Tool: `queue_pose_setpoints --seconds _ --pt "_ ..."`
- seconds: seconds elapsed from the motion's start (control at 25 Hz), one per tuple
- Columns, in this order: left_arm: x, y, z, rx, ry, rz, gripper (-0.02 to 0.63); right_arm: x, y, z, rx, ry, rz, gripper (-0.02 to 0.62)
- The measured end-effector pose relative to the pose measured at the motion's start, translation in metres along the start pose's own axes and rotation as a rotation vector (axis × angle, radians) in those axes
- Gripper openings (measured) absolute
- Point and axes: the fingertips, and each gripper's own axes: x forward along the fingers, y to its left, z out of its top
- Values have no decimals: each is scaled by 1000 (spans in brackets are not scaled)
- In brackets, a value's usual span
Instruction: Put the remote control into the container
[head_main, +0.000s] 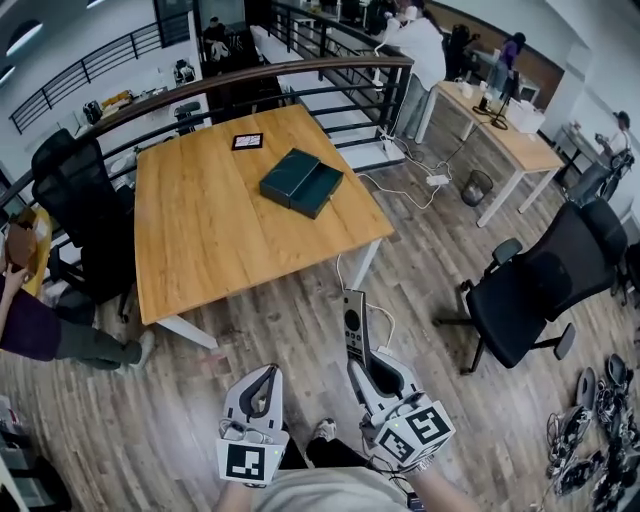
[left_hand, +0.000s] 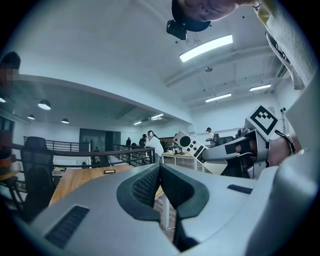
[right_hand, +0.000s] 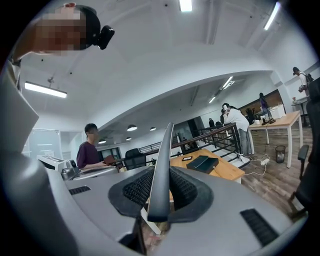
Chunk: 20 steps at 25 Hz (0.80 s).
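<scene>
A slim grey remote control (head_main: 352, 322) sticks forward out of my right gripper (head_main: 367, 368), which is shut on it; in the right gripper view the remote (right_hand: 162, 170) stands edge-on between the pads. The left gripper view shows the same remote (left_hand: 190, 145) from the side. My left gripper (head_main: 265, 378) is shut with nothing in it, held beside the right one over the floor. The container, a dark green box (head_main: 301, 182) with its lid lying open beside it, sits on the wooden table (head_main: 210, 230) ahead, and shows small in the right gripper view (right_hand: 202, 163).
A small black card (head_main: 247, 141) lies at the table's far edge. Black office chairs stand left (head_main: 75, 215) and right (head_main: 535, 285) of the table. A curved railing (head_main: 230, 85) runs behind it. A seated person (head_main: 45, 330) is at left. Cables (head_main: 590, 440) lie on the floor at right.
</scene>
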Motion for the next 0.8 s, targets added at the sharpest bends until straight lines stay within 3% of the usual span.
queue_pose_setpoints --seconds 0.32,0.8 --pt "53 44 -9 -40 4 -32 12 59 -21 5 -18 31 -58 103" --pt "170 144 1 -70 -1 -127 12 190 -49 36 -15 32 -149 103"
